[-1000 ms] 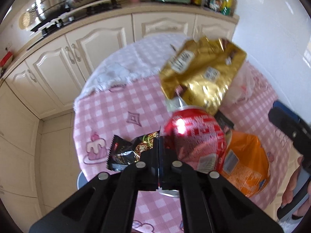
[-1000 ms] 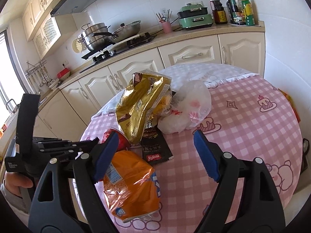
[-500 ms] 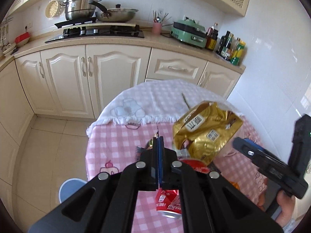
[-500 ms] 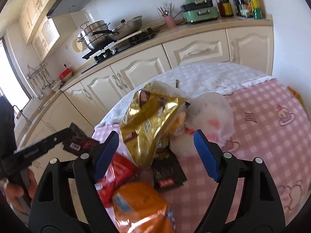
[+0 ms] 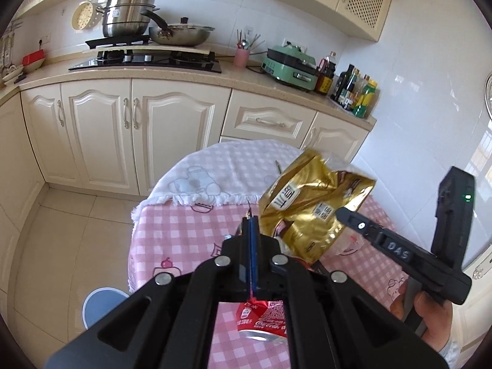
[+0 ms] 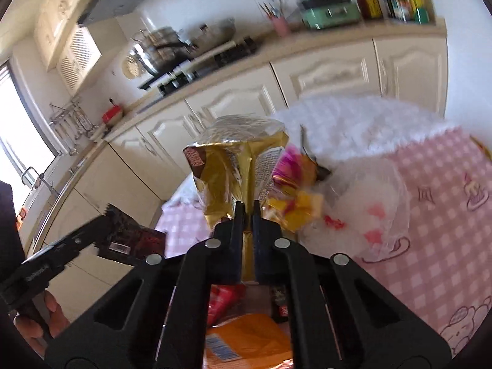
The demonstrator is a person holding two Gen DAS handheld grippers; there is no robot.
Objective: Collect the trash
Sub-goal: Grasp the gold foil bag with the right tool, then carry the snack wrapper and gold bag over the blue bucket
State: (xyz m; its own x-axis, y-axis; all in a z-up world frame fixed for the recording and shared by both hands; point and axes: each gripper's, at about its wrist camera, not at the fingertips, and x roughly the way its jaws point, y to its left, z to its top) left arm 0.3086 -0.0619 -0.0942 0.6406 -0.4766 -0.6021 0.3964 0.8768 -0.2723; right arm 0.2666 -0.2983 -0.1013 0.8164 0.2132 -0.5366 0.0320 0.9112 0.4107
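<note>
My left gripper point(image 5: 250, 224) is shut on a dark snack wrapper, seen edge-on between the jaws; the wrapper point(image 6: 129, 240) shows flat in the right wrist view, held up left of the table. My right gripper point(image 6: 245, 207) is shut on the gold foil bag point(image 6: 240, 169), which also shows in the left wrist view point(image 5: 307, 212) with the right gripper's finger against it. A crushed red cola can point(image 5: 264, 323) lies on the pink checked table point(image 5: 172, 230) below my left gripper. An orange bag point(image 6: 246, 338) lies under my right gripper.
A clear plastic bag point(image 6: 369, 209) with colourful wrappers point(image 6: 295, 190) sits right of the gold bag. A white cloth point(image 5: 221, 175) covers the table's far side. A blue bin point(image 5: 103, 304) stands on the floor at the table's left. Kitchen cabinets and counter point(image 5: 147, 73) stand behind.
My left gripper lifted the dark wrapper off the table and up to the left. My right gripper moved in and closed on the gold bag.
</note>
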